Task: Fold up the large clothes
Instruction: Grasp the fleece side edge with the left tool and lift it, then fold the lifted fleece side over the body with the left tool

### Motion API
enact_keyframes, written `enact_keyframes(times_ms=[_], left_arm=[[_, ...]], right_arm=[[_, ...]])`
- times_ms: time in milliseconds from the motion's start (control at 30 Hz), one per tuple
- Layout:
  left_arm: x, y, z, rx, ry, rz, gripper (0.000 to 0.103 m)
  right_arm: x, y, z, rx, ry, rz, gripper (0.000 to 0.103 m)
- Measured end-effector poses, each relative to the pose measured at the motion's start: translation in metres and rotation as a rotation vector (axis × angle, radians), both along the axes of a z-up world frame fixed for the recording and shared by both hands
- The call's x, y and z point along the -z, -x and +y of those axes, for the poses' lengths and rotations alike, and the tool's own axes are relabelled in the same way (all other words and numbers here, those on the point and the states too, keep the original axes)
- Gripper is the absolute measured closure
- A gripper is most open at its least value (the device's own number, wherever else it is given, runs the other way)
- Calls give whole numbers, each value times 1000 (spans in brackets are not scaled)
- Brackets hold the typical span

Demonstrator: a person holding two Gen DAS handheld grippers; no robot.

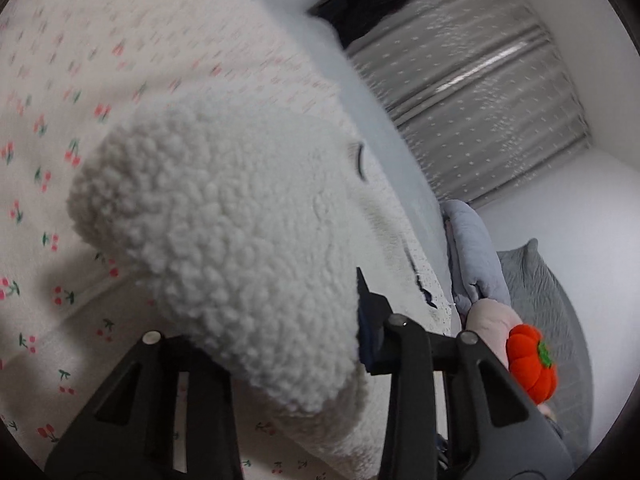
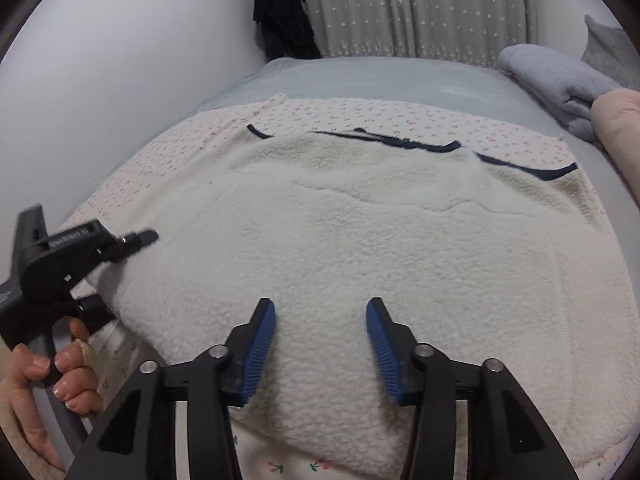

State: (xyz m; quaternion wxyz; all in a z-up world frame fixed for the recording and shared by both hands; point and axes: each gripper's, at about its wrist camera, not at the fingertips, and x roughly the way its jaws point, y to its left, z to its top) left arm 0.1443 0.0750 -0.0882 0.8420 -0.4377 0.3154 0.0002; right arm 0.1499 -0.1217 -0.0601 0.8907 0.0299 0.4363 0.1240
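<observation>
Bedding fills most of both views: a pale grey-blue bed (image 2: 360,80) carries a cherry-print blanket (image 2: 168,148), and on that blanket lies the white fleece jacket (image 2: 360,240), spread flat with its navy-trimmed edges (image 2: 420,145) toward the curtain (image 2: 400,4). Thick and pile-covered, the jacket looks soft, bulky and light, likely to sag and spring back rather than hold a crease; a firm bite on a doubled edge or a sleeve end probably serves better than a pinch on the flat middle. Near the bed's right side sit a rolled grey-blue quilt (image 2: 560,80), a pink cushion (image 1: 490,320) and a small orange plush pumpkin (image 1: 530,360). In the left wrist view a rounded fold of fleece (image 1: 224,248) bulges between the fingers of the left hand-held gripper (image 1: 280,344), which appears clamped on it and lifted off the blanket at the jacket's left edge; the person's left hand (image 2: 48,368) grips its handle, fingers curled around the trigger. Hovering low over the jacket's near hem, the right hand-held gripper (image 2: 320,332) points forward with its blue pads (image 2: 260,352) spread wide, holding nothing.
</observation>
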Motion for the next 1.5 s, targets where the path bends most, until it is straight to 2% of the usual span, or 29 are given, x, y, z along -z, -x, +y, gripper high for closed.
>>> enact_keyframes(times_ms=[67, 167, 333, 433, 500, 600, 767, 933, 1000, 1033, 1100, 1233, 1300, 1367, 1467, 1500], left_arm=[[-17, 1, -13, 25, -61, -72, 66], [-41, 0, -33, 88, -144, -191, 67], [-69, -1, -75, 203, -254, -344, 67], [-79, -3, -95, 264, -311, -399, 67], [-80, -5, -108, 311, -325, -415, 67], [-77, -5, -122, 379, -333, -418, 67], [-70, -5, -167, 524, -390, -417, 67], [-48, -11, -217, 755, -444, -362, 67], [-38, -7, -239, 852, -506, -338, 66], [-34, -4, -251, 888, -566, -345, 66], [-36, 5, -259, 914, -632, -360, 66], [-40, 3, -252, 945, -601, -363, 64], [-47, -3, -246, 965, -555, -369, 58], [-47, -2, -236, 1007, -484, -393, 41], [-55, 1, -228, 1076, -394, -414, 30], [-58, 3, -228, 1094, -375, -415, 29]], right_arm=[[13, -9, -8, 9, -57, 58, 60], [23, -15, -15, 24, -147, 86, 61], [23, -16, -19, 5, -203, 109, 61], [13, -15, -48, 32, -358, 159, 61], [1, -7, -75, 78, -454, 137, 55], [-13, 8, -120, 172, -506, 87, 41], [-10, 26, -188, 328, -587, 90, 40], [-3, 47, -240, 461, -634, 76, 36], [1, 58, -260, 504, -666, 71, 34], [2, 61, -271, 520, -679, 70, 33], [6, 68, -285, 548, -701, 68, 33], [10, 78, -307, 595, -752, 68, 32], [11, 81, -311, 599, -775, 62, 31], [11, 80, -313, 593, -794, 56, 29], [8, 75, -315, 572, -820, 42, 26], [6, 75, -315, 560, -839, 33, 24]])
